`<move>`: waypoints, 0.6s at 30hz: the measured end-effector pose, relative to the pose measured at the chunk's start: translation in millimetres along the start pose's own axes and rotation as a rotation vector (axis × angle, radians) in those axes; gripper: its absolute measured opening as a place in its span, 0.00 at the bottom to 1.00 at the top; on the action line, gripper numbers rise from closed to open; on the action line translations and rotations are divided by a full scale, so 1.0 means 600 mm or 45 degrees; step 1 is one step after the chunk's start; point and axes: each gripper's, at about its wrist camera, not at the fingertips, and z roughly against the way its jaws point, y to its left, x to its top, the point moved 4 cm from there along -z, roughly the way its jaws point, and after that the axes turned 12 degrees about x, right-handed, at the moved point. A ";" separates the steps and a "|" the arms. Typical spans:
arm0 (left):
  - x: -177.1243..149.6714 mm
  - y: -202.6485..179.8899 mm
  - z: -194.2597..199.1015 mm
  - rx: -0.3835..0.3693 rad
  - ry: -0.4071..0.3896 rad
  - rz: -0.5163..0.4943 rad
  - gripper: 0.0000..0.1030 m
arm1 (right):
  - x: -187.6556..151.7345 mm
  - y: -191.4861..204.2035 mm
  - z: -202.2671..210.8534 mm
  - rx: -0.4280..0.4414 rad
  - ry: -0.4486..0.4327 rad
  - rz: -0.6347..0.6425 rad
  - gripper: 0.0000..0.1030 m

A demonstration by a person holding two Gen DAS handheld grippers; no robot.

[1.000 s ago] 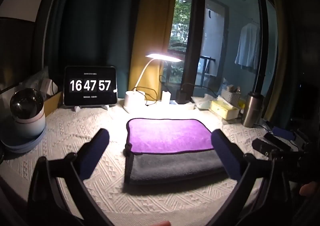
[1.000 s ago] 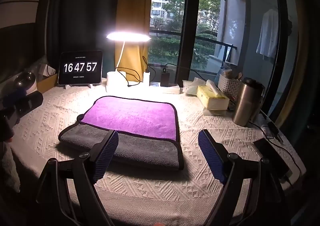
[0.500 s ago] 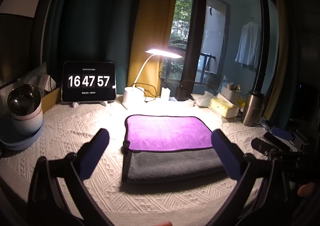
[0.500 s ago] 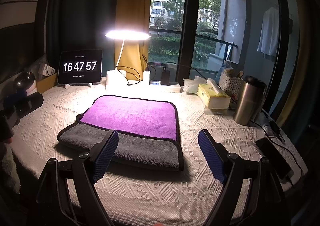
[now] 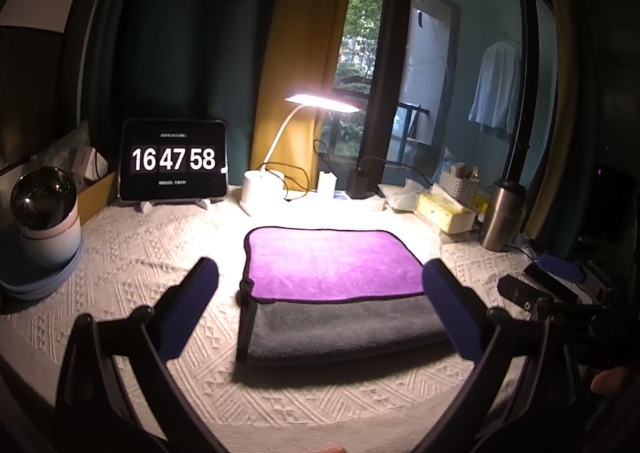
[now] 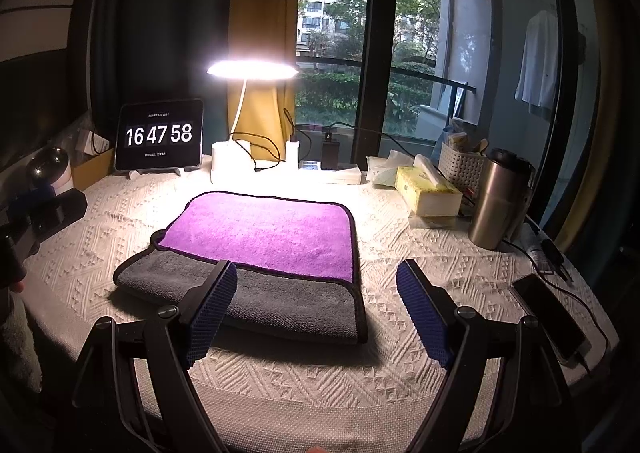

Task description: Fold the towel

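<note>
A folded towel [image 5: 332, 293], purple on top with a grey layer showing along its near edge, lies flat on the white woven tablecloth [image 5: 132, 261]. It also shows in the right wrist view [image 6: 264, 249]. My left gripper [image 5: 320, 309] is open and empty, held above the near side of the towel. My right gripper [image 6: 316, 309] is open and empty, over the towel's near right corner. The right gripper shows at the right edge of the left wrist view [image 5: 560, 285]; the left gripper shows at the left edge of the right wrist view [image 6: 44, 213].
At the back stand a tablet clock [image 5: 174, 165], a lit desk lamp [image 5: 264, 189], a tissue box [image 6: 428, 193], a white basket [image 6: 460, 165] and a steel flask [image 6: 492, 209]. A round device [image 5: 44, 221] sits at far left. A phone [image 6: 552, 313] lies at right.
Both grippers have drawn slightly back and up from the towel, staying open. The towel has not moved. The clock went from 16 47 57 to 16 47 58.
</note>
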 end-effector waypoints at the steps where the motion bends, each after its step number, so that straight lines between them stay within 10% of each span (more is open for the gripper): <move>1: 0.000 -0.001 0.000 0.001 -0.001 -0.001 0.99 | 0.000 0.000 0.000 0.000 0.001 0.000 0.82; 18: -0.001 -0.001 0.002 -0.002 0.002 0.004 0.99 | 0.001 0.001 0.001 0.001 0.001 -0.004 0.82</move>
